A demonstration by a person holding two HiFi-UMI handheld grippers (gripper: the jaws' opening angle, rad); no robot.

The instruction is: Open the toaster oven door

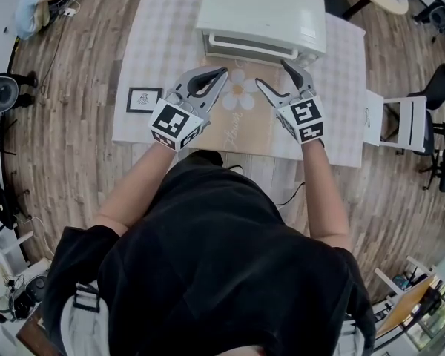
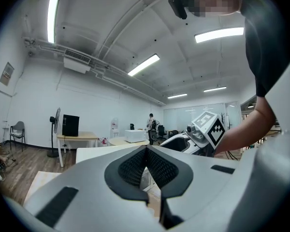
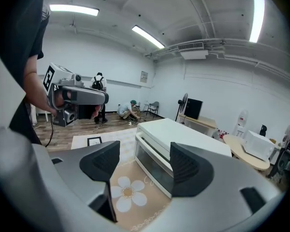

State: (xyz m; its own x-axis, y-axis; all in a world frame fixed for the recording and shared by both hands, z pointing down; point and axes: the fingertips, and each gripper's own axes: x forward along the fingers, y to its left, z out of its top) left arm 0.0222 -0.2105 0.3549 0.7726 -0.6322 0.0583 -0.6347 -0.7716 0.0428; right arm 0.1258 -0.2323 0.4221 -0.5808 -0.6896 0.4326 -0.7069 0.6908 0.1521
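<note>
The toaster oven (image 1: 263, 10) sits at the far side of the tabletop (image 1: 156, 50), a white box with its glass door (image 3: 154, 164) shut and facing me. The tabletop wears a pale checked cloth, and in front of the oven lies a tan mat (image 1: 245, 128) with a white daisy (image 1: 241, 93) printed on it. I have both grippers held above that mat, just short of the oven's front and touching nothing. On my left gripper (image 1: 222, 71) the jaws are closed, the ribbed pads (image 2: 135, 166) meeting tip to tip with nothing between them; it hangs near the left end of the door. On my right gripper (image 1: 271, 73) the jaws stand wide apart and empty. In the right gripper view the oven's front and the daisy show through the gap between them, so that gripper looks along the door from the right, tipped a little downward. Each gripper's marker cube (image 1: 176, 123) sits back towards my forearm. Off to the left on the tabletop, well apart from the oven, lies a small framed picture (image 1: 144, 99). A white chair (image 1: 408, 121) stands on the wooden floor (image 1: 74, 73) beside the tabletop's right edge.
</note>
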